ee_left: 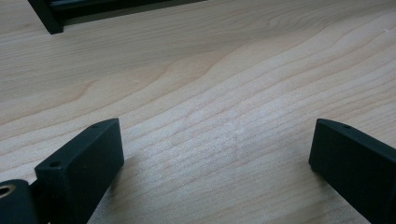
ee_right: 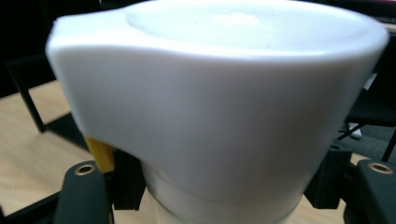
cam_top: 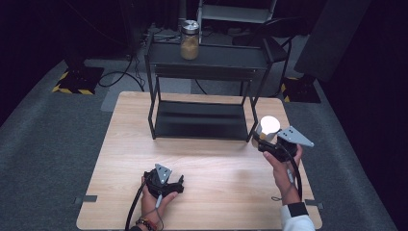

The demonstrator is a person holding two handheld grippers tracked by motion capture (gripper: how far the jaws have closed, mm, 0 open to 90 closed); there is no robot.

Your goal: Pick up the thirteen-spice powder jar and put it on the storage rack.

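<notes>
- Right gripper pinches white-lidded jar below its lid; likely rigid, smooth, slippery.
- Left gripper spread, empty, on table.

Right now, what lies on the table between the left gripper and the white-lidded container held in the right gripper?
Nothing: in the high view, only bare wooden table separates the left gripper from the white-lidded container clamped in the right gripper.

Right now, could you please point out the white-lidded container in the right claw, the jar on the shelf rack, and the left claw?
white-lidded container (cam_top: 269,125), high view, on its white lid.
jar (cam_top: 189,45), high view, on its filled glass body.
left claw (ee_left: 215,149), left gripper view, midway between its open tips.
</notes>
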